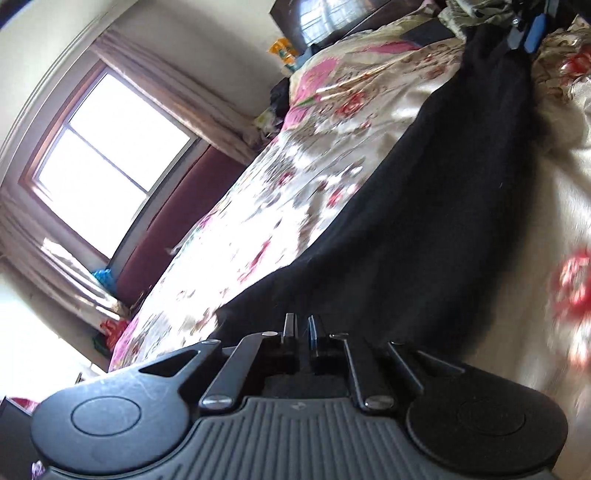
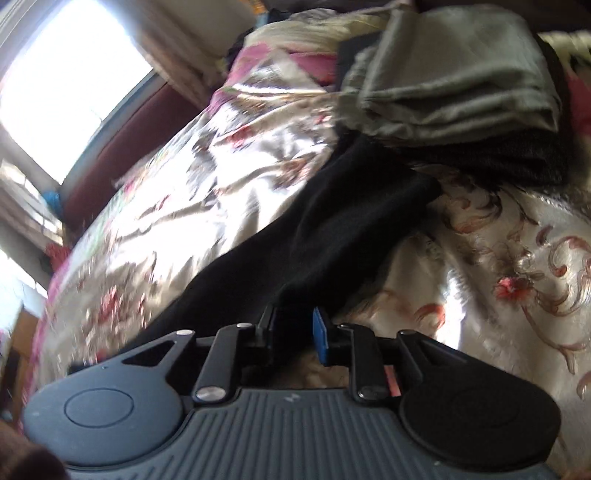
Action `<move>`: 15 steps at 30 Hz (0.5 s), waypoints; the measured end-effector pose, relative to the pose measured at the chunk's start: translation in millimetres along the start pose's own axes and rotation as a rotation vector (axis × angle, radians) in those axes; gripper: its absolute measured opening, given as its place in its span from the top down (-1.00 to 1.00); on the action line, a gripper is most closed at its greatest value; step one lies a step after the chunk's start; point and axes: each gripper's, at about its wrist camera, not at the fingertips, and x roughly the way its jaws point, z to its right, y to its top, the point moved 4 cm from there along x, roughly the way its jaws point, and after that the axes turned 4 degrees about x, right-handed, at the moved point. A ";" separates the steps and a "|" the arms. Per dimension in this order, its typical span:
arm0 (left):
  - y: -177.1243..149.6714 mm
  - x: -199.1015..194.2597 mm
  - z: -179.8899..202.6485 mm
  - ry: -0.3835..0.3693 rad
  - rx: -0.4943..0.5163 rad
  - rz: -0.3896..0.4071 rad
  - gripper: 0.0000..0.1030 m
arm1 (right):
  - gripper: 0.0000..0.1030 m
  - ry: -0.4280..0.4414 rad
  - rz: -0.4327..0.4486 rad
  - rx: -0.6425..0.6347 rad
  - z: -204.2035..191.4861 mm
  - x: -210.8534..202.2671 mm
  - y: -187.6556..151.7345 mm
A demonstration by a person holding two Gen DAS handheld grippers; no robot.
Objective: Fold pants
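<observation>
The black pants [image 1: 424,221] lie stretched in a long band across a floral bedspread [image 1: 280,192]. My left gripper [image 1: 303,328] is shut on the near end of the pants. At the top right of the left wrist view my right gripper [image 1: 528,26], with blue pads, holds the far end. In the right wrist view my right gripper [image 2: 295,328] is shut on the black pants [image 2: 314,236], which run up and away from the jaws over the bedspread [image 2: 229,173].
A pile of folded clothes, grey-green [image 2: 458,74] on top of dark ones, sits on the bed just beyond the pants. A bright window [image 1: 110,162] with curtains and a maroon panel [image 1: 177,229] lie past the bed's left edge. Clutter sits at the bed's far end.
</observation>
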 end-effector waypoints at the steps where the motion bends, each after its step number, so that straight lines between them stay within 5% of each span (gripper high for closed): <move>1: -15.2 -3.1 -10.2 0.023 -0.012 -0.031 0.48 | 0.53 0.008 -0.018 -0.087 -22.3 -2.4 -13.6; 4: -63.4 -10.1 -43.9 0.093 -0.065 -0.134 0.46 | 0.37 0.135 -0.085 -0.360 -103.7 2.3 -66.7; 9: -144.3 -26.4 -107.3 0.212 -0.224 -0.268 -0.06 | 0.22 0.447 -0.230 -0.807 -250.2 29.2 -180.2; 15: -207.9 -38.4 -140.5 0.278 -0.297 -0.349 -0.09 | -0.02 0.644 -0.224 -1.224 -364.0 41.5 -279.8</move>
